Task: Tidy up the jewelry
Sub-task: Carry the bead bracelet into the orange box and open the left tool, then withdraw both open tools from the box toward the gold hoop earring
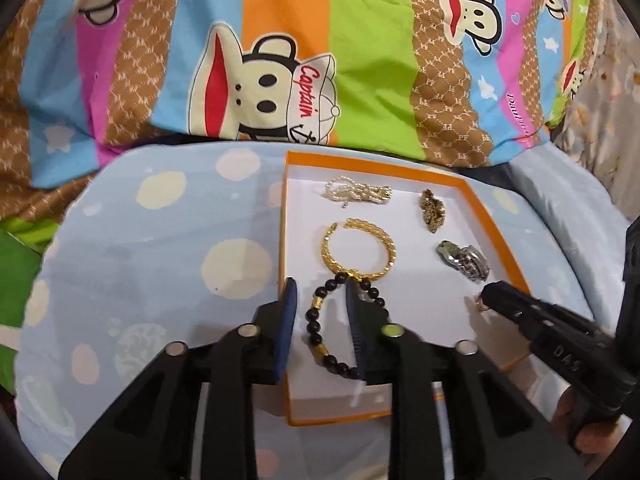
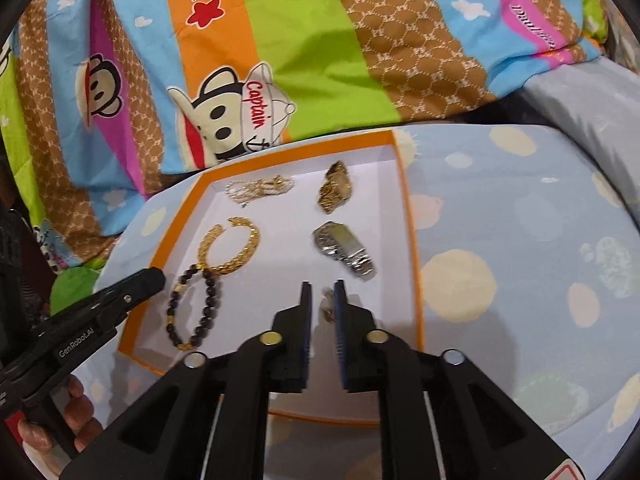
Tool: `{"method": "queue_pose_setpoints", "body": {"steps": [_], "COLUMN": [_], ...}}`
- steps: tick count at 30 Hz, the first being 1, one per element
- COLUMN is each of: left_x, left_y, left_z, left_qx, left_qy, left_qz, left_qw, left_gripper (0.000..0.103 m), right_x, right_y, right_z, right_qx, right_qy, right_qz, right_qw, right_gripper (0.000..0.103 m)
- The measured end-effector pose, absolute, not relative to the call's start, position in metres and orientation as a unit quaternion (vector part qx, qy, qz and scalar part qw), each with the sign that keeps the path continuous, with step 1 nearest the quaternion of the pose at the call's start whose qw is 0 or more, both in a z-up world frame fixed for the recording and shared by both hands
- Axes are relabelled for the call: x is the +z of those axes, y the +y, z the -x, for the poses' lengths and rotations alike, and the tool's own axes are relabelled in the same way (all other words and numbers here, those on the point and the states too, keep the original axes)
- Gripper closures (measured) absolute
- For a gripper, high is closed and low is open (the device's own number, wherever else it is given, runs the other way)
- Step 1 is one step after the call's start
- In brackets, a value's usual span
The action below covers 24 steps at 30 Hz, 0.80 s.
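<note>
1. Left gripper [image 1: 320,312] part-open, straddling the black bead bracelet [image 1: 344,328], near-left in the orange tray [image 1: 496,224]; not pinched.
2. Right gripper [image 2: 322,300] part-open around the small ring [image 2: 328,306], near-right; nothing held.
3. Risk: bead bracelet touches the gold bangle [image 1: 360,248]; lifting could drag it.

Orange-walled tray [image 1: 496,216] with white floor. In it: cream pearl bracelet [image 1: 358,194]; gold twisted bangle [image 1: 358,250]; black bead bracelet [image 1: 344,320] with gold spacers; gold-and-dark speckled watch [image 1: 432,210]; silver watch [image 1: 466,260]. My fingers [image 1: 286,332]: black, blue pads. Pillow [image 1: 160,260]: pale blue, cream dots. Blanket [image 1: 360,60]: blue, orange, green, pink and brown stripes, cartoon monkeys.
</note>
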<state>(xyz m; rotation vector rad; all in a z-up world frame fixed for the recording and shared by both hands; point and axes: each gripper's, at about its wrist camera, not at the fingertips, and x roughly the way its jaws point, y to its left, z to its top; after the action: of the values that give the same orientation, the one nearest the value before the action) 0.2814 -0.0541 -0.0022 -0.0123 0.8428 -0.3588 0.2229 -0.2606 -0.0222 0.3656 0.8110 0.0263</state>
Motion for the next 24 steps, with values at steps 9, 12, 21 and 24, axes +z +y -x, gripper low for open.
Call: {"method": "queue_pose_setpoints", "body": {"steps": [9,12,21,24], "left_x": [0.040,0.055,0.059,0.051], "left_y": [-0.041,-0.036,-0.025,-0.022], "left_z": [-0.257,-0.243,-0.203,-0.192], "left_qx": [-0.125,-0.108,-0.091,-0.088], "left_qy": [0.317,0.288,0.277,0.286], "left_qz": [-0.024,-0.035,-0.046,-0.051], "left_qw": [0.940,0.951,0.956,0.953], "left_gripper": [0.060,0.058,0.055,0.055], "right_x": [0.006,0.019,0.039,0.037], "right_y": [-0.283,-0.285,-0.262,-0.247], "right_z": [-0.199,-0.186,-0.135,-0.119], "right_qx": [0.003,-0.008,-0.016,-0.010], "right_qy": [0.325,0.305,0.283,0.285], "right_qz": [-0.203,-0.194,-0.142,-0.121], "right_qw": [0.924,0.932,0.948,0.951], "right_gripper": [0.082,0.082,0.078,0.072]}}
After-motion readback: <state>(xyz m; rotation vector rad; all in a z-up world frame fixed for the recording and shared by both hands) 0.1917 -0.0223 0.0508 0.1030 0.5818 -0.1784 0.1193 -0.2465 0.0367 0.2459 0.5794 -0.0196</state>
